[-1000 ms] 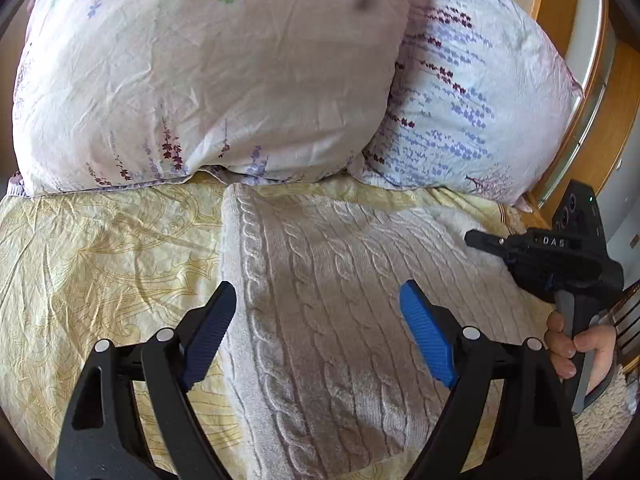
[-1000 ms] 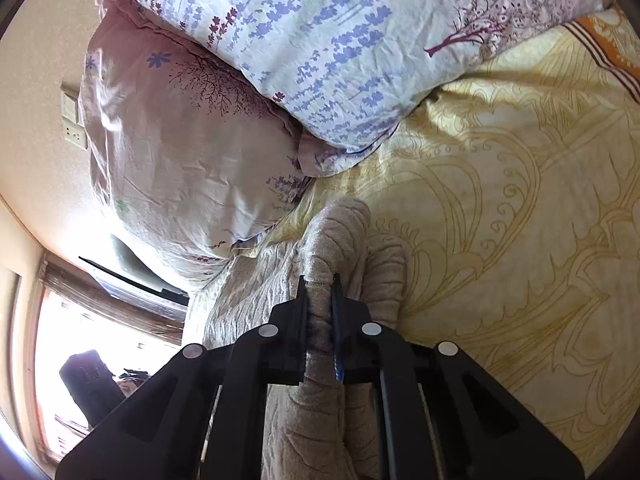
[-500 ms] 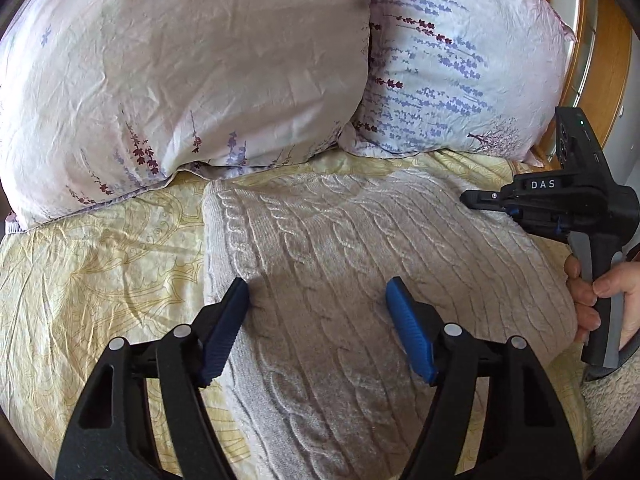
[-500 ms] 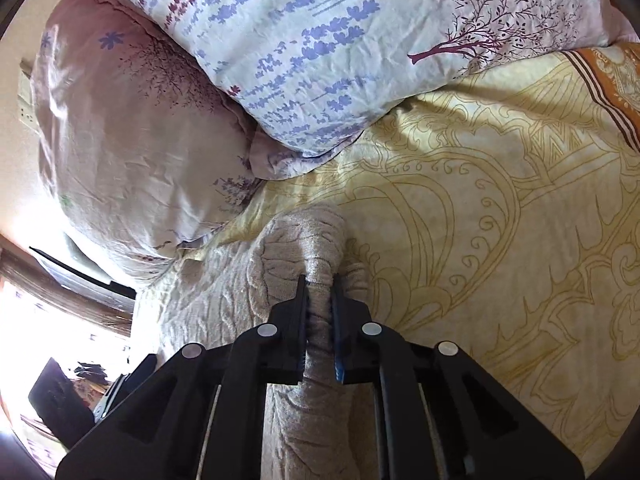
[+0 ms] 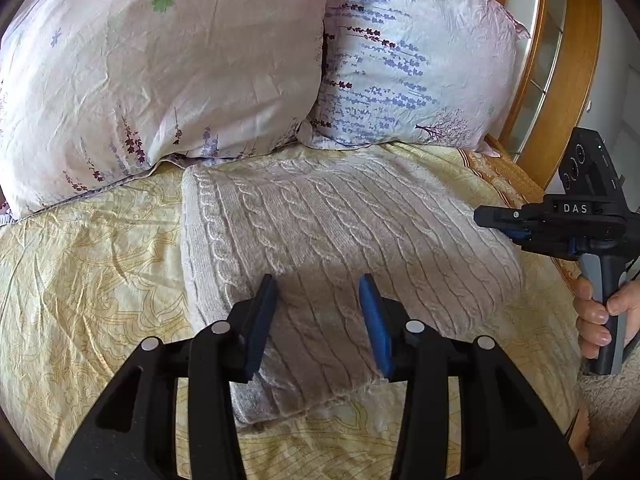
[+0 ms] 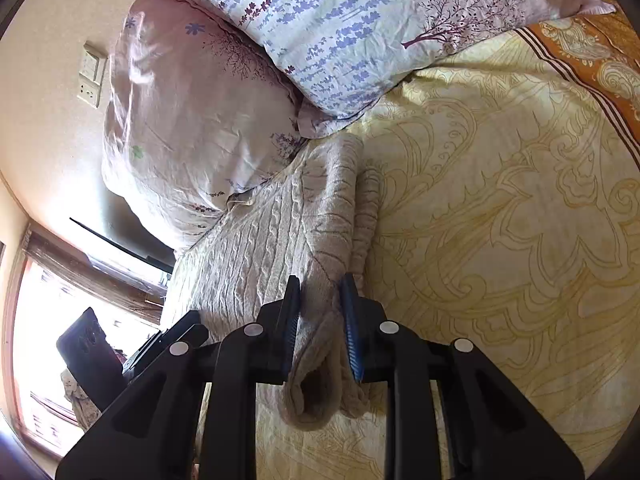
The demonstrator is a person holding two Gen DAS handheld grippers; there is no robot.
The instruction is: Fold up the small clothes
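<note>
A beige cable-knit sweater [image 5: 340, 232] lies folded on the yellow patterned bedsheet [image 5: 80, 280]. My left gripper [image 5: 318, 292] is open, its blue pads just above the sweater's near part. My right gripper [image 6: 320, 292] shows at the sweater's right edge in the left wrist view [image 5: 516, 224]. In the right wrist view its jaws stand partly open around a rolled edge of the sweater [image 6: 320, 240], with the cloth loose between the pads.
Two flowered pillows [image 5: 168, 60] [image 5: 408, 64] lean at the head of the bed behind the sweater. A wooden headboard frame [image 5: 568, 80] rises at the right. A wall with a socket plate [image 6: 90, 76] and a window [image 6: 44, 340] show in the right wrist view.
My right gripper was shut on the sweater's edge and has now opened partly. My left gripper has narrowed its opening and moved in over the sweater.
</note>
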